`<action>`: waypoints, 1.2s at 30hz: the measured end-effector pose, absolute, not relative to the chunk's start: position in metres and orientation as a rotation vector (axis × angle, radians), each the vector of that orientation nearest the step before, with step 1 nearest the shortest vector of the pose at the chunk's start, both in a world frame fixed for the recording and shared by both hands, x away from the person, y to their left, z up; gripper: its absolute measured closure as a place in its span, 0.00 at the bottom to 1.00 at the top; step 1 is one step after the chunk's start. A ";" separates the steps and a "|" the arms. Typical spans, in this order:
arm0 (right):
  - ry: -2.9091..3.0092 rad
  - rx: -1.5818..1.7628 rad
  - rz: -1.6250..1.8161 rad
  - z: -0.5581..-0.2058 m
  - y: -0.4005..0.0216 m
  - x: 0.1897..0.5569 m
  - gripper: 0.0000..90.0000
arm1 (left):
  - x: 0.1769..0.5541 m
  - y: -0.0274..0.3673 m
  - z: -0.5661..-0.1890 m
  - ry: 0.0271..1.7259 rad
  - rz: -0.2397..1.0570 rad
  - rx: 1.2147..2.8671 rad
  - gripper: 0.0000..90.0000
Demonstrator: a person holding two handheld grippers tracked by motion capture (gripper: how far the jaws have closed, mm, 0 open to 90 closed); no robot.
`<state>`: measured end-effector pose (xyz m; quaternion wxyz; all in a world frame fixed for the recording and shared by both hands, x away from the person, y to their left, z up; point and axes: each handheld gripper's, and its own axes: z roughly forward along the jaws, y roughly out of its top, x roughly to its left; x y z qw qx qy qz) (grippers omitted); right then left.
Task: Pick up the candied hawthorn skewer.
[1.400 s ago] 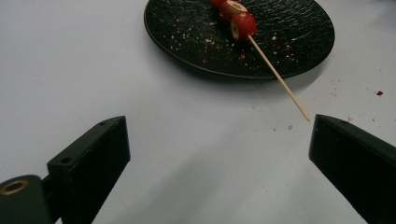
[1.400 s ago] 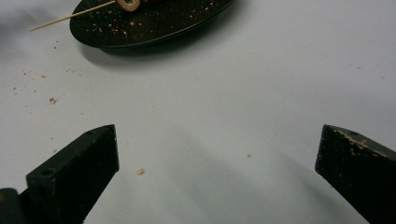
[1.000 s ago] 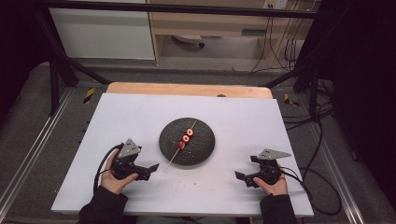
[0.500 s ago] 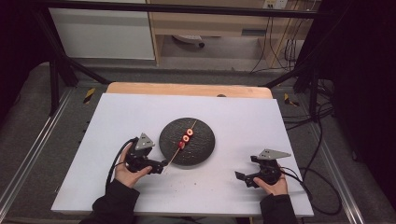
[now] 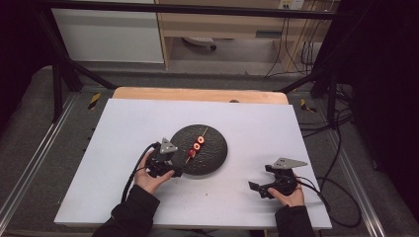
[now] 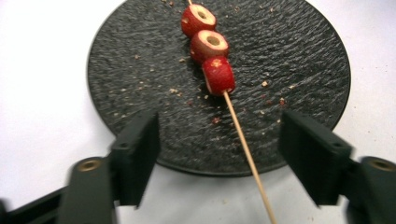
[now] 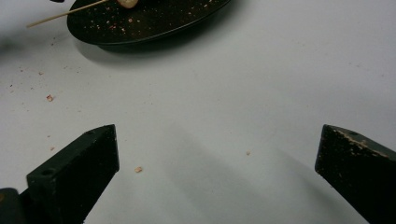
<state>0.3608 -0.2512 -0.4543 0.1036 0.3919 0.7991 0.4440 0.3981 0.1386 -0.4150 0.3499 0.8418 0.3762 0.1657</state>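
A: At the plate's near rim, the left gripper [image 6: 217,154]: fingers apart and just been closing in, the bare end of the skewer [image 6: 243,144] running between them. Neither pad touches the stick.

B: And the skewer itself?

A: Lies across the black plate [image 6: 140,70], three red fruit rings [image 6: 208,44] threaded on its far half. The bare end overhangs the plate's rim and pokes out above the white worktop [image 6: 42,93]. From the high view, the left gripper [image 5: 164,163] sits at the plate's left-front edge.

B: Right side?

A: Right gripper [image 7: 217,172] fingers wide apart, nothing between them, just bare worktop with a few crumbs. In the high view it [image 5: 274,183] rests well apart from the plate [image 5: 217,148], near the worktop's front-right corner.

B: Room to move?

A: Open worktop [image 5: 128,118] on every side of the plate; widest stretch behind it and to the left. A wooden strip [image 5: 197,94] borders the far edge. Metal rails [image 5: 29,168] flank both sides.
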 end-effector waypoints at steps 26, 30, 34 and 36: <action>2.355 1.158 1.316 -0.454 -0.251 0.361 0.01 | 0.404 0.109 -0.429 1.102 0.444 2.210 0.95; 2.354 1.160 1.317 -0.454 -0.251 0.361 0.01 | 0.403 0.111 -0.430 1.115 0.430 2.183 0.97; 2.355 1.162 1.318 -0.454 -0.251 0.361 0.01 | 0.402 0.115 -0.430 1.105 0.423 2.162 0.98; 2.355 1.161 1.321 -0.454 -0.251 0.361 0.01 | 0.401 0.116 -0.430 1.102 0.420 2.143 0.98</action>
